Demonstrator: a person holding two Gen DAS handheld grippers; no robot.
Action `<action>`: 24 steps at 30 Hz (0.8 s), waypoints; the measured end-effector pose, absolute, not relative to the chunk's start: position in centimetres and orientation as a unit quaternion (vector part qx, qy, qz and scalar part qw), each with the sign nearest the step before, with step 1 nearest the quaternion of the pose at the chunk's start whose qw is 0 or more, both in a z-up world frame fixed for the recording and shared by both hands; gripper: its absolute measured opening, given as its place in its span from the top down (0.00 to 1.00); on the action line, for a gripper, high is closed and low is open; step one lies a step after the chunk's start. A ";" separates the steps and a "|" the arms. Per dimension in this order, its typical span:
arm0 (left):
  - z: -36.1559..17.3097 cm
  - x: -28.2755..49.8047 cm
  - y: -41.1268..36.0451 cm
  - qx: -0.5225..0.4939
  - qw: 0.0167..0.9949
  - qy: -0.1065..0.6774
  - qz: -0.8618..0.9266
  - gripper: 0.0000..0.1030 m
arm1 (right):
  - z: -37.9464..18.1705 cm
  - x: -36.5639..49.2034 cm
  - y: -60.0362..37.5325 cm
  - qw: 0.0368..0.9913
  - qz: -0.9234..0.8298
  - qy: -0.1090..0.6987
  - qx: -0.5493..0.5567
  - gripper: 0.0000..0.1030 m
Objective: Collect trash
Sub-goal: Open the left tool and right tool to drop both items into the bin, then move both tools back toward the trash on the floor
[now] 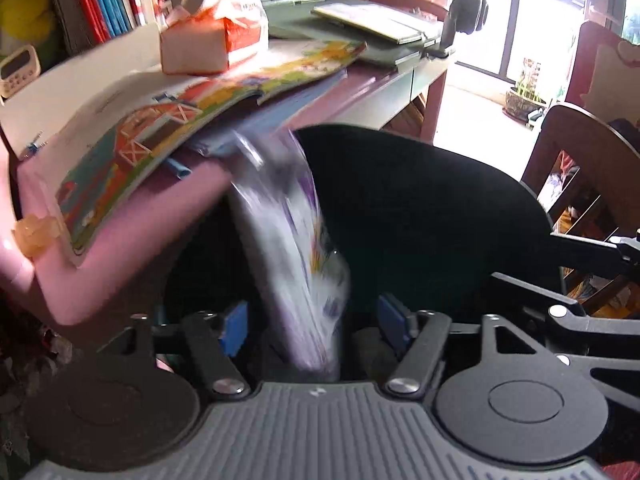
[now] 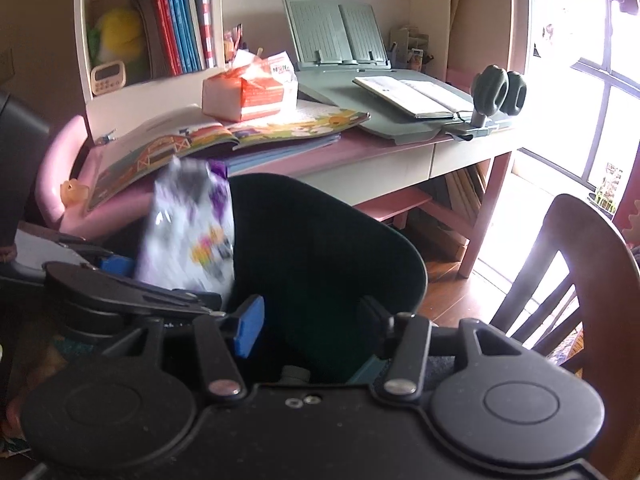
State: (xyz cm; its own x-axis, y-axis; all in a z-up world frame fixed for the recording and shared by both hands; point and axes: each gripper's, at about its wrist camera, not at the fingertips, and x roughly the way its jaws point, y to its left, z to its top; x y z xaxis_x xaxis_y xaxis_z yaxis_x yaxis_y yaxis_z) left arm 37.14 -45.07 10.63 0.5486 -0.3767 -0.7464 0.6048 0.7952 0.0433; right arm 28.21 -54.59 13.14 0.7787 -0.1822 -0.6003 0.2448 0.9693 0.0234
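**Wrapper over the black bin**

Black bin (image 1: pixel 420 216) close in front of both grippers, beside the pink desk (image 2: pixel 312 160). Inside too dark to read; contents not discernible. White-and-purple wrapper (image 1: pixel 296 248) blurred, upright over the bin's near rim, lower end between the blue pads (image 1: pixel 236 330) of the left gripper (image 1: pixel 314 332). Jaws wide, pads clear of the wrapper on both sides, no grip. Print on the wrapper unreadable through the smear.

Right gripper (image 2: pixel 310 322) at the bin's near wall, jaws apart, rim of the bin between them; contact of the pads with the rim impossible to judge, right pad lost against the black. Left gripper's linkage cut off at the left edge of the right wrist view.

On the desk: open picture book (image 2: pixel 224 140), orange-and-white tissue pack (image 2: pixel 248 92), grey bookstand (image 2: pixel 336 36). Wooden chair (image 2: pixel 568 280) at right, cropped by the frame.
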 end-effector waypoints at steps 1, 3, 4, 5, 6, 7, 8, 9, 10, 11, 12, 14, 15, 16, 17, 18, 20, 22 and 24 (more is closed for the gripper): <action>10.9 37.0 -44.9 0.147 0.869 0.379 -0.283 0.28 | 13.4 27.9 -54.5 0.943 -0.112 0.309 0.051 0.48; 11.6 36.4 -44.4 0.142 0.872 0.374 -0.283 0.28 | 13.9 27.2 -54.4 0.945 -0.110 0.304 0.053 0.48; 12.0 36.1 -44.0 0.138 0.874 0.371 -0.282 0.28 | 14.2 26.9 -54.2 0.946 -0.108 0.302 0.055 0.47; 12.3 35.7 -43.6 0.134 0.875 0.370 -0.283 0.28 | 14.5 26.5 -54.1 0.947 -0.107 0.298 0.056 0.47; 12.7 35.2 -43.2 0.133 0.876 0.368 -0.283 0.28 | 14.8 26.1 -53.9 0.948 -0.106 0.296 0.055 0.47; 12.9 34.8 -42.8 0.134 0.877 0.365 -0.281 0.28 | 15.1 25.7 -53.6 0.949 -0.104 0.293 0.054 0.47; 13.3 34.2 -42.4 0.137 0.879 0.362 -0.279 0.28 | 15.5 25.2 -53.3 0.950 -0.100 0.290 0.054 0.47; 13.6 33.8 -41.9 0.140 0.881 0.358 -0.277 0.28 | 15.8 24.7 -53.0 0.951 -0.097 0.288 0.053 0.46; 13.8 33.2 -41.5 0.141 0.882 0.356 -0.276 0.28 | 16.1 24.3 -52.7 0.952 -0.094 0.286 0.053 0.46; 14.1 32.7 -40.8 0.140 0.883 0.353 -0.275 0.28 | 16.4 23.8 -52.3 0.954 -0.089 0.283 0.052 0.46; 14.4 32.2 -40.2 0.138 0.884 0.352 -0.275 0.28 | 16.7 23.4 -51.8 0.955 -0.084 0.281 0.051 0.46; 15.0 31.2 -38.7 0.133 0.886 0.350 -0.275 0.28 | 17.3 22.4 -50.8 0.957 -0.075 0.276 0.048 0.45; 15.2 30.6 -37.9 0.131 0.887 0.349 -0.274 0.28 | 17.6 22.0 -50.3 0.958 -0.070 0.274 0.048 0.45; 15.4 30.1 -37.1 0.131 0.888 0.348 -0.272 0.28 | 17.8 21.4 -49.7 0.959 -0.063 0.272 0.048 0.45; 15.6 29.4 -36.3 0.132 0.889 0.345 -0.269 0.28 | 18.0 21.0 -49.2 0.959 -0.058 0.272 0.048 0.45; 15.8 28.7 -35.4 0.133 0.891 0.342 -0.266 0.28 | 18.2 20.6 -48.7 0.960 -0.052 0.271 0.048 0.45; 16.1 27.6 -33.6 0.129 0.893 0.340 -0.263 0.28 | 18.4 19.8 -47.4 0.961 -0.038 0.271 0.046 0.44; 16.4 26.5 -31.7 0.121 0.896 0.340 -0.258 0.28 | 18.6 19.1 -46.0 0.961 -0.027 0.270 0.044 0.44; 16.4 25.5 -29.6 0.112 0.899 0.342 -0.250 0.28 | 18.6 18.4 -44.6 0.962 -0.014 0.270 0.042 0.44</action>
State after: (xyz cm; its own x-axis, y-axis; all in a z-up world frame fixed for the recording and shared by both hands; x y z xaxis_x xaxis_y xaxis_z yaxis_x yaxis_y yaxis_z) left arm 25.46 -29.58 16.36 0.6406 -0.3730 -0.6712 0.5264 0.8497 0.0303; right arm 18.40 -44.64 18.56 0.8536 -0.0037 -0.5210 0.0487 0.9962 0.0727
